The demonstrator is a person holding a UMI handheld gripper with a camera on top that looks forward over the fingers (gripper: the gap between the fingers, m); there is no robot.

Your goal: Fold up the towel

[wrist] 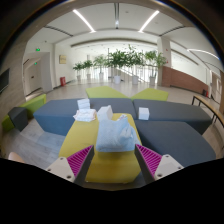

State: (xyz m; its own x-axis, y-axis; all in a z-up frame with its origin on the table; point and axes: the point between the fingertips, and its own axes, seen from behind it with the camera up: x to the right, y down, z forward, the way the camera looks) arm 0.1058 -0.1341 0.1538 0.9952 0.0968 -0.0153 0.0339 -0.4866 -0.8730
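Note:
A white towel lies crumpled in a loose heap on a yellow cushioned surface, just ahead of my fingers. My gripper is open, with its pink pads wide apart at either side of the yellow surface. The towel's near edge lies just beyond the fingertips and nothing is held between them.
Grey cushioned seats flank the yellow surface on both sides. More white cloths lie on the left grey seat and one on the right. Potted plants stand far back in a large hall. A wooden rail is at the right.

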